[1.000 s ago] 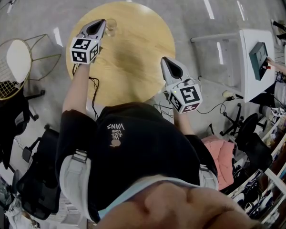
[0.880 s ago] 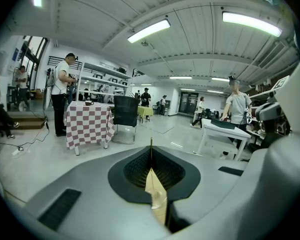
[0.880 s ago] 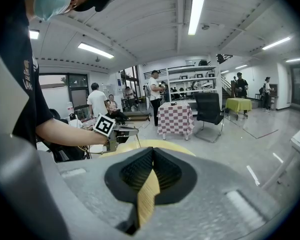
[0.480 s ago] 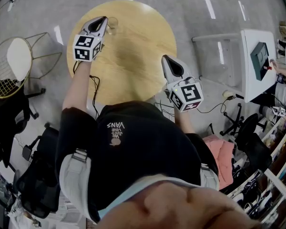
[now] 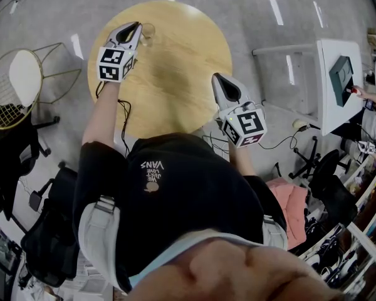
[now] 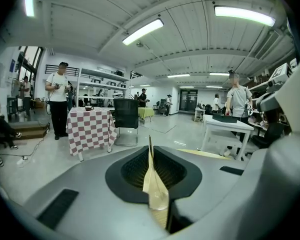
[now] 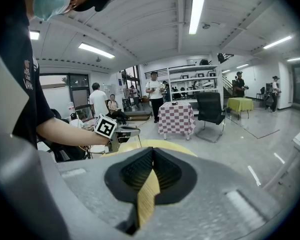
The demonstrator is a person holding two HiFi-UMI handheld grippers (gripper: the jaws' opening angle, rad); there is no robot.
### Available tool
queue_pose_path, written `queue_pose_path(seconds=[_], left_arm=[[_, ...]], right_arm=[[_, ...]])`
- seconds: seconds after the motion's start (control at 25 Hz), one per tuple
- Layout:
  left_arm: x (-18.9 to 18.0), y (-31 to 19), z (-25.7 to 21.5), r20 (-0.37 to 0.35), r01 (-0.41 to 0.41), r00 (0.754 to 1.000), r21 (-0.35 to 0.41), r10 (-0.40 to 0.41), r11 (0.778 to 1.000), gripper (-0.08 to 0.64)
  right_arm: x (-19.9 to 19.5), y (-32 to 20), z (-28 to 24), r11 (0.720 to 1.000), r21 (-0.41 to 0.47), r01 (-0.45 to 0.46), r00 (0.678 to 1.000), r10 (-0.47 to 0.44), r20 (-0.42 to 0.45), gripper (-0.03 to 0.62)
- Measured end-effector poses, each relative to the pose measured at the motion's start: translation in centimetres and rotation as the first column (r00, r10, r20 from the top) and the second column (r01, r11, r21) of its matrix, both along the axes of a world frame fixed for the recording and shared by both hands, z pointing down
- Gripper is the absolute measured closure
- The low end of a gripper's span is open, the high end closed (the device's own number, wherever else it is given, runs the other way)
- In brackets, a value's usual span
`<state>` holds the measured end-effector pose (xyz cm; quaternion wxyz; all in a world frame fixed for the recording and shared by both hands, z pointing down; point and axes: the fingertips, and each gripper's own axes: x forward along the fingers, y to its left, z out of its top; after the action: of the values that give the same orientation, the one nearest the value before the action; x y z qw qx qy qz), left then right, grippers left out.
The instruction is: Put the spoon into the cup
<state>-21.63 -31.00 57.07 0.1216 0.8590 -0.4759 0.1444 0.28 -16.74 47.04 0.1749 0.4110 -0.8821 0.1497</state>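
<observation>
Count: 2 grippers, left gripper and right gripper. 1 round wooden table. 1 cup. 1 spoon. 1 wire chair. 1 white desk.

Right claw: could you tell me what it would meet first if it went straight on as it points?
The way looks free: the right claw points across bare table top. The cup and the left claw lie off to its left, though depth is hard to judge.
</observation>
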Motion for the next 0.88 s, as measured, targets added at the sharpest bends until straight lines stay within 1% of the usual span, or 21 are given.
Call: queue_pose_path(seconds=[0.04, 0.08, 0.24, 0.36, 0.64, 0.88], left_arm=[[-0.1, -0.1, 0.0, -0.002, 0.003, 1.0, -0.002, -0.003, 1.0, 0.509], [-0.1, -0.1, 0.1, -0.004, 0.004, 1.0, -0.007, -0.004, 1.0, 0.499], [-0.1, 0.0, 0.3, -0.011, 0.006, 1.0, -0.013, -0.006, 1.0, 0.497], [-0.3, 0.2, 0.3, -0.02, 0.006, 1.0, -0.019, -0.006, 1.0, 0.469], [-0.7, 0.7, -0.1, -0.028, 0.01, 1.0, -0.013, -0.011, 1.0, 0.469], [-0.7, 1.8, -0.9, -0.057, 0.015, 0.998, -0.011, -0.015, 1.0, 0.469]], right_arm=[[0.0, 0.0, 0.0, 1.0, -0.001, 0.0, 1.0, 0.0, 0.0, 0.594], [0.0, -0.1, 0.0, 1.0, -0.001, 0.001, 1.0, -0.001, 0.0, 0.594], [0.0, -0.1, 0.0, 1.0, -0.001, 0.001, 1.0, -0.001, 0.0, 0.594], [-0.2, 0.1, 0.0, 1.0, -0.001, 0.001, 1.0, -0.001, 0.0, 0.594], [-0.6, 0.2, -0.2, 1.0, 0.004, 0.009, 1.0, -0.009, 0.002, 0.594], [-0.5, 0.2, -0.2, 1.0, 0.009, 0.02, 1.0, -0.02, 0.007, 0.594]])
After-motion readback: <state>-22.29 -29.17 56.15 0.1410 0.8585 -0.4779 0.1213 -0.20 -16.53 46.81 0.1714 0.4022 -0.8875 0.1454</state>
